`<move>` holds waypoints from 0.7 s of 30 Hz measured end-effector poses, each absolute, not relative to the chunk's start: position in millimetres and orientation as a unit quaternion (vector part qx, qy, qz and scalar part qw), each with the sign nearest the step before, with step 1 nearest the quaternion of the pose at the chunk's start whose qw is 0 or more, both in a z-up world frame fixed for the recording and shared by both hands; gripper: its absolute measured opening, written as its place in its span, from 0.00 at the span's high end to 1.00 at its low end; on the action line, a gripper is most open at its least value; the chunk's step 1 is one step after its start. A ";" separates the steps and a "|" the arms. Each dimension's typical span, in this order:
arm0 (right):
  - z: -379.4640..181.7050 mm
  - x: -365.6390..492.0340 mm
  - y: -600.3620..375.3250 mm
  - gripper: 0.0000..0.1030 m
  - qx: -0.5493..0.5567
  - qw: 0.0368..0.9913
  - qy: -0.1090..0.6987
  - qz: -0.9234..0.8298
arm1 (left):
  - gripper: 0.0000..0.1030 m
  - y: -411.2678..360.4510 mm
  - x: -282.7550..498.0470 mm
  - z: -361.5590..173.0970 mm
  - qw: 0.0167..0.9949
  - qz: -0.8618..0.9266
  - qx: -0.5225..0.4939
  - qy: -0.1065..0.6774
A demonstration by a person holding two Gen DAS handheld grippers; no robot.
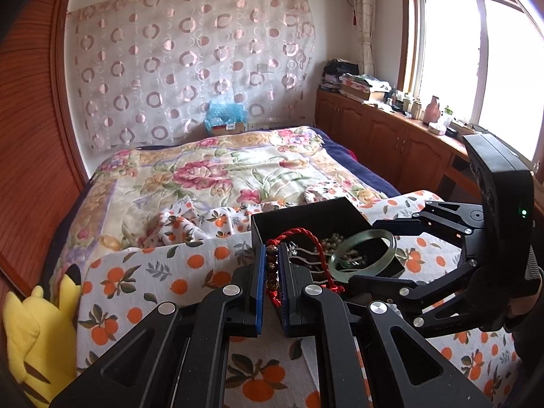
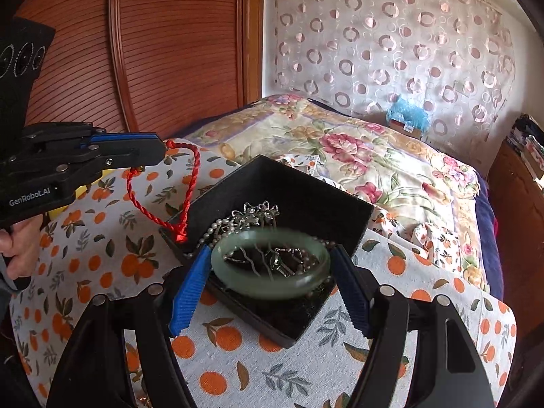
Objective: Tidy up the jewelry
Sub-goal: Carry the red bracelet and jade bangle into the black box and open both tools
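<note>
Two grippers are seen at a black jewelry box (image 2: 306, 204) on the orange-print cloth (image 2: 238, 367). Left gripper (image 1: 271, 272): nearly closed, clamped on a brown bead bracelet (image 1: 271, 267) with red cord (image 2: 190, 183), left of the box. Right gripper (image 2: 270, 272): held wide, gripping a green jade bangle (image 2: 272, 284) above the box's near corner.

Box (image 2: 306, 200) on cloth-covered surface (image 2: 238, 357) before bed (image 2: 374, 149); bangle (image 2: 270, 265) above box, necklaces (image 2: 251, 214) inside.

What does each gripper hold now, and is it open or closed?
Left gripper: closed on the red cord bracelet with brown beads.
Right gripper: closed on the green bangle.
</note>
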State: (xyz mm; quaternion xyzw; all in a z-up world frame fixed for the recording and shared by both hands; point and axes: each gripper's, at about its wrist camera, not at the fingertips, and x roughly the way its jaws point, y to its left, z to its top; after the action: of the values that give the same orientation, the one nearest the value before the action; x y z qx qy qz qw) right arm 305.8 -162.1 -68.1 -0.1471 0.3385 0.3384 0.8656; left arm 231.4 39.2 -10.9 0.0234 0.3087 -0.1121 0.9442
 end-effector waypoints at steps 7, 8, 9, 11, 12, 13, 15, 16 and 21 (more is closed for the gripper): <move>-62.8 302.7 -171.2 0.28 -0.131 0.873 0.333 0.333 | 0.94 34.8 247.5 -13.8 0.944 -0.112 0.022 0.310; -62.1 301.5 -173.5 0.28 -0.129 0.874 0.332 0.331 | 0.94 33.8 249.6 -13.2 0.944 -0.113 0.021 0.309; -61.2 300.0 -176.1 0.28 -0.127 0.875 0.332 0.330 | 0.94 30.6 252.3 -12.3 0.944 -0.116 0.023 0.308; -59.1 297.7 -182.3 0.28 -0.121 0.878 0.329 0.325 | 0.94 27.3 256.1 -11.9 0.944 -0.118 0.024 0.308; -58.6 296.7 -185.6 0.28 -0.118 0.879 0.330 0.324 | 0.94 25.4 259.6 -12.1 0.943 -0.119 0.024 0.308; -58.5 295.7 -188.8 0.28 -0.115 0.880 0.330 0.322 | 0.94 23.1 263.5 -12.7 0.943 -0.119 0.025 0.309; -57.9 296.2 -193.7 0.28 -0.110 0.884 0.328 0.313 | 0.94 18.2 269.4 -14.6 0.943 -0.118 0.027 0.310; -58.6 296.1 -196.4 0.28 -0.107 0.885 0.329 0.310 | 0.94 15.8 271.8 -15.3 0.943 -0.118 0.027 0.311; -61.9 293.9 -205.8 0.28 -0.099 0.887 0.332 0.304 | 0.94 6.8 286.0 -21.3 0.939 -0.119 0.029 0.322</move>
State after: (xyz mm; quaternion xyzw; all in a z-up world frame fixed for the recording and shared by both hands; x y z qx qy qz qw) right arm 293.9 -205.8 -61.9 -0.0992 0.3319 0.3039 0.8875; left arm 286.0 6.8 -21.3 0.0287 0.3218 -0.1193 0.9388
